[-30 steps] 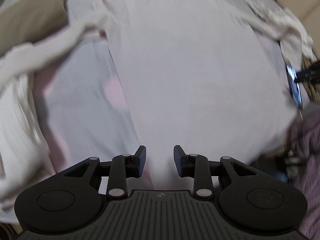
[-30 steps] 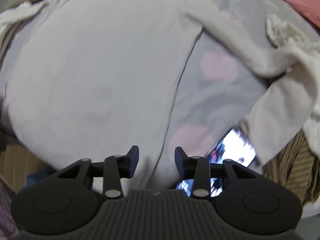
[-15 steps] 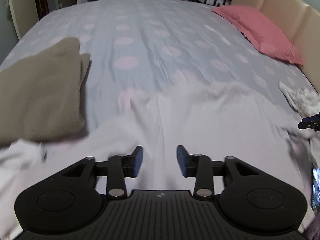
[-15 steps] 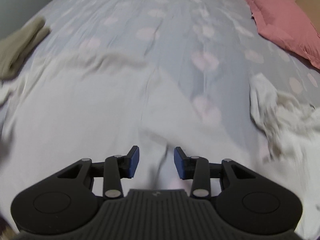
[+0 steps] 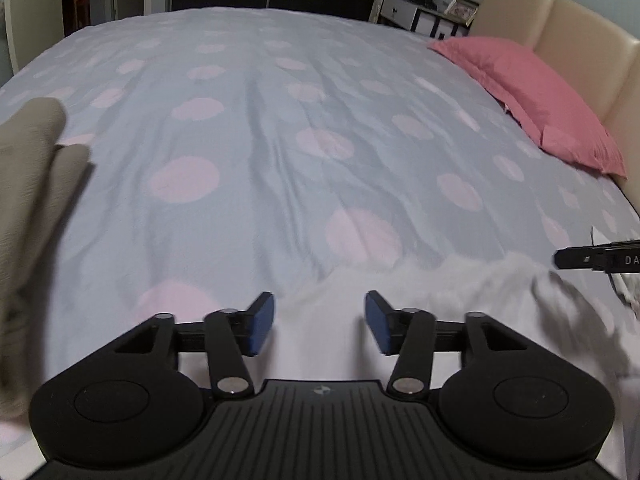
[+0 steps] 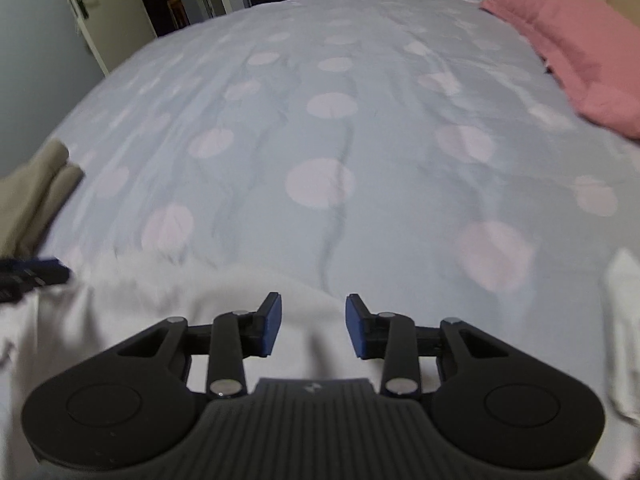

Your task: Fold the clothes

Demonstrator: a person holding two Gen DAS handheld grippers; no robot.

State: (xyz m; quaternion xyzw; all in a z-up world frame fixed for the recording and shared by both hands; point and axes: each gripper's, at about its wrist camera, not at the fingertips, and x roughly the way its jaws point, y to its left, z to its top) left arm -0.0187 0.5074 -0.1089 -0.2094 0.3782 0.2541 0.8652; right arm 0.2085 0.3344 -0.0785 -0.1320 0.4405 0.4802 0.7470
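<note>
A white long-sleeved top (image 5: 460,292) lies spread on the bed, and only its far edge shows in both wrist views. My left gripper (image 5: 320,320) hovers over that edge with its jaws opening; the cloth lies under the fingers and nothing is pinched between the pads. My right gripper (image 6: 313,322) is over the same edge of the white top (image 6: 160,300), jaws apart with no cloth pressed between them. Each gripper's tip shows at the side of the other's view: the right gripper (image 5: 592,258) and the left gripper (image 6: 36,272).
The bed cover (image 5: 280,140) is grey-blue with pink dots. A folded tan garment (image 5: 28,200) lies at the left, a pink pillow (image 5: 532,96) against the beige headboard (image 5: 580,40) at the right. Another white cloth (image 6: 624,320) lies at the right edge.
Both views have swung from looking down on the top's body to looking across the bed from its far edge. The left jaws have widened. The phone is out of view.
</note>
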